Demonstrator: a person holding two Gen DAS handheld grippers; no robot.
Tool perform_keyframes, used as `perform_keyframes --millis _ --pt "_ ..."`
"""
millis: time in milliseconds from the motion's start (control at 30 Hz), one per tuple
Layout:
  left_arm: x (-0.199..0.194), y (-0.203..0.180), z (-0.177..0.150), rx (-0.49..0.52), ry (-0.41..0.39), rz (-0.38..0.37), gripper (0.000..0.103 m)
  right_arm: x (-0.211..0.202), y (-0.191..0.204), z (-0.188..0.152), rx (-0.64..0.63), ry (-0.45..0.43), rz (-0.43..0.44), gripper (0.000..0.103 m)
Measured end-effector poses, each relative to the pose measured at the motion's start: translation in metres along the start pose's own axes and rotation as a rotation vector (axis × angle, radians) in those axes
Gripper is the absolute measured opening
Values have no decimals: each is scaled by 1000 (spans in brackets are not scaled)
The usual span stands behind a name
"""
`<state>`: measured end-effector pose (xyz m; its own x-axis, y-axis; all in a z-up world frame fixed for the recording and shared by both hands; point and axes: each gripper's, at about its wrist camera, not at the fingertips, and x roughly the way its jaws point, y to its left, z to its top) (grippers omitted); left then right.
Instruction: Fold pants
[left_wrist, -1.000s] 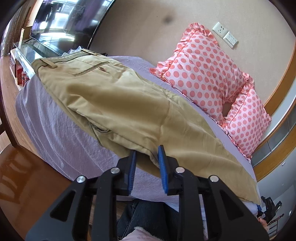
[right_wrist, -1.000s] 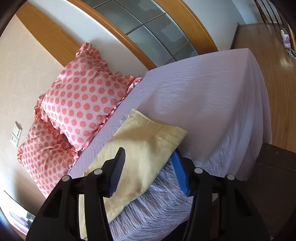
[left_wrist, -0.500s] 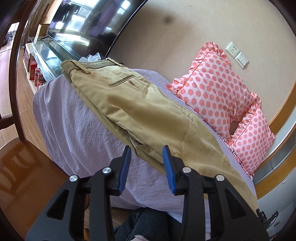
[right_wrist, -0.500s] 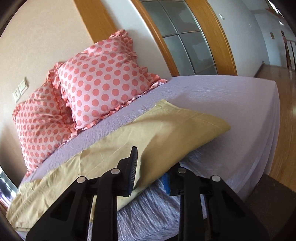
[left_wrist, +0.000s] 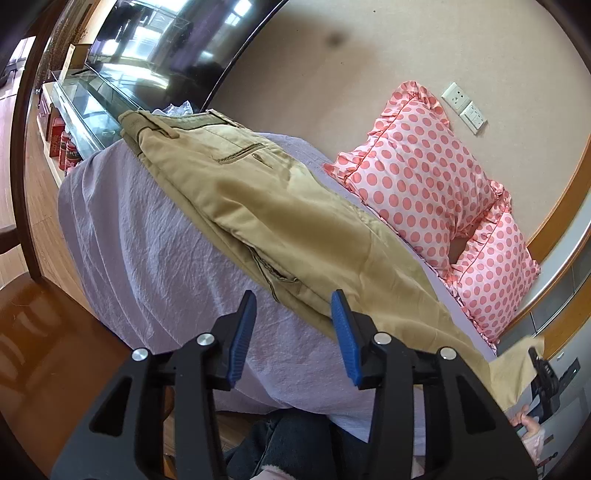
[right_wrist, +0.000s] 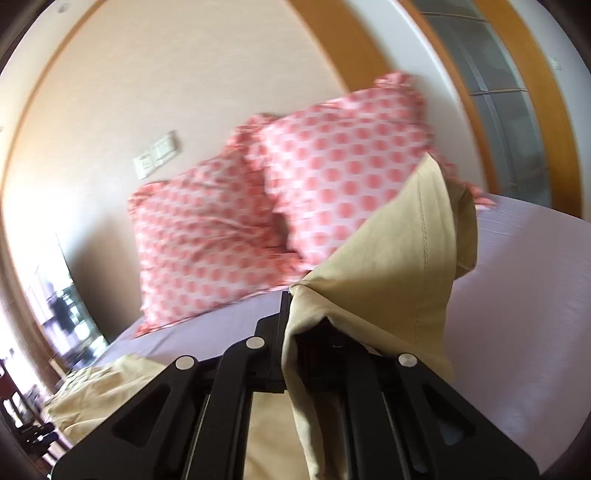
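- The pants (left_wrist: 280, 221), khaki, lie lengthwise along the near side of the bed (left_wrist: 147, 258), on its lilac sheet; the waistband sits at the far end by the TV stand (left_wrist: 85, 107), back pocket facing up; the legs run toward the right of the left wrist view.
- The left gripper (left_wrist: 293, 332) hovers at the bed's near edge with its blue pads wide apart; the near fold of the pants lies just ahead of the right pad; nothing sits between the pads.
- The right gripper (right_wrist: 314, 325) is clamped on the hem end of the pants (right_wrist: 399, 266); the cloth drapes over its fingers and stands up in a peak above the sheet; the fingertips are hidden under the fabric; this view is motion-blurred.
- In the left wrist view the lifted hem shows at the lower right edge, beside the person's hand (left_wrist: 530, 424) on the other gripper.
- Two pink polka-dot pillows (left_wrist: 417, 173) lean against the beige wall behind the pants; a wall socket (left_wrist: 465, 110) sits above them.
- A dark TV (left_wrist: 166, 40) stands on the stand beyond the bed.
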<state>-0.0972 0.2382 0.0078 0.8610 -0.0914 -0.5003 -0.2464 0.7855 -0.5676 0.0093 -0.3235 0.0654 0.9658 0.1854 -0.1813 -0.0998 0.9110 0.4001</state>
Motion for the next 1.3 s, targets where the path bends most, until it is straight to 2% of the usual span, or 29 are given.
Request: perform_keyframes --millis 67,133,200,233,267,300,333,400,467,600,733,867,967,1033,1133,1233,1300 --pt "-2 1 -3 7 4 0 44 16 51 -11 -85 64 158 5" --pt "-5 2 -5 13 13 -11 49 35 103 -37 -204 213 305 6" --pt "-8 3 -8 29 28 -33 53 50 144 -74 -346 387 390 19" --pt "-9 1 -10 46 39 -50 56 52 158 -91 -416 438 397 39" --pt "-9 0 -12 67 51 -57 58 52 165 -103 -464 461 395 61" --pt "-9 -2 -14 88 59 -58 61 49 167 -110 -482 463 397 67" --pt "-7 -4 -16 108 70 -61 65 46 165 -112 -469 461 412 71" --pt "0 -7 -18 122 96 -75 66 40 156 -106 -409 461 455 73" --pt "8 -9 -18 122 116 -88 71 37 147 -95 -362 438 456 81" --pt "22 -15 -17 133 137 -87 73 45 130 -81 -282 430 410 81" --pt "31 -13 -6 100 124 -72 73 53 117 -84 -224 453 370 81" --pt "34 -13 14 93 82 -33 73 57 114 -89 -198 468 367 81" --pt "37 -10 28 54 96 -24 78 57 115 -91 -195 468 368 81" --pt "34 -5 36 22 97 -27 77 57 114 -91 -191 465 368 82" --pt "23 0 51 4 23 15 76 57 111 -91 -183 461 364 82" --pt "29 7 68 -25 24 41 76 59 107 -93 -170 468 359 82" --pt "34 15 79 -36 10 114 75 61 104 -94 -155 472 358 82"
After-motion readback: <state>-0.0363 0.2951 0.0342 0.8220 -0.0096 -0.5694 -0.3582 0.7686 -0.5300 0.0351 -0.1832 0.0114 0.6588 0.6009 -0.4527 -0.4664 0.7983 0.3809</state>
